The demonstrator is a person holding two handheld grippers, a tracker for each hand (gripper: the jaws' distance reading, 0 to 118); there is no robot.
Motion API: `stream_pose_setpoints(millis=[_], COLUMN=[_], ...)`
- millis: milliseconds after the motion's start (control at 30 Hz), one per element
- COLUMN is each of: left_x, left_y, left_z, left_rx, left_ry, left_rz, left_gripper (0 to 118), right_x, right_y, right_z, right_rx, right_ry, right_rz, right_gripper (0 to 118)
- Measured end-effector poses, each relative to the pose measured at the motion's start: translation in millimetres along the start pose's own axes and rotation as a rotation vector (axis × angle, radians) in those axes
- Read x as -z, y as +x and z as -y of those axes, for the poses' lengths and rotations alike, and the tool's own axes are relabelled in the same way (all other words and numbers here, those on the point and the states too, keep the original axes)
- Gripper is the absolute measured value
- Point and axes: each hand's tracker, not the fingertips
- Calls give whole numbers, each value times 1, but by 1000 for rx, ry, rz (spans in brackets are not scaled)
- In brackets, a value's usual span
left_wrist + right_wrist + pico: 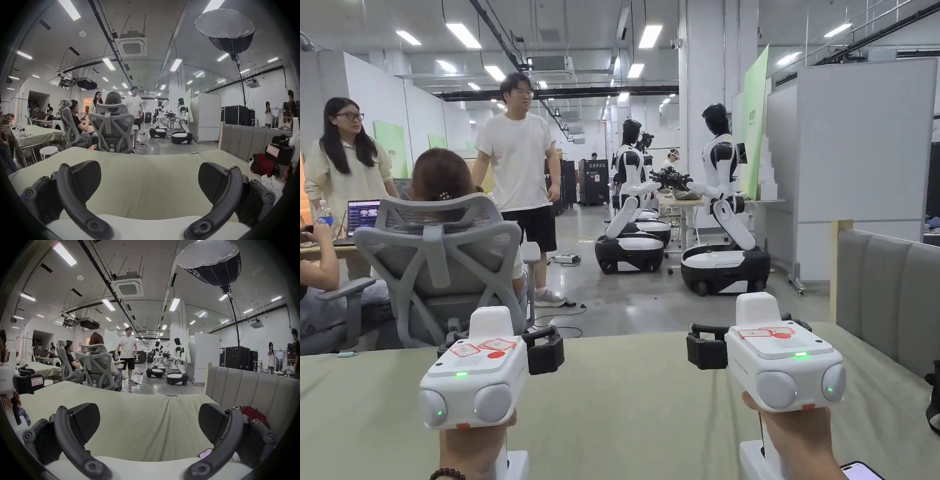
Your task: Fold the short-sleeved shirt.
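Both grippers are held side by side above a pale green sheet (625, 400) spread over a bed-like table. My left gripper (149, 180) is open, its jaws wide apart with bare sheet between them. Open as well, my right gripper (149, 420) has nothing between its jaws. From the head view I see their white housings, left (478, 375) and right (784, 359), each held in a hand. A crumpled white cloth (272, 183) lies at the sheet's right edge; I cannot tell whether it is the shirt.
A grey padded headboard (887, 294) bounds the right side, with a red bag (263, 164) at its foot. A phone (205, 452) lies near the right hand. Beyond the far edge are office chairs (444, 262), seated and standing people, and two humanoid robots (719, 206).
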Motion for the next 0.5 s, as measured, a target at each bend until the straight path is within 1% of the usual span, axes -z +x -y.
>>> stream_pose_setpoints(millis=[233,500], left_x=[-1,-2], left_y=[-2,-2], left_z=[0,0], left_rx=[10,19], left_ry=[-1,-3], left_rz=[-8,-11], left_gripper=[118,118], right_x=[-2,-2], right_y=[-1,-1], right_z=[2,4], right_rx=[3,-12], right_ry=[5,2], right_rz=[12,14], right_gripper=[118,118])
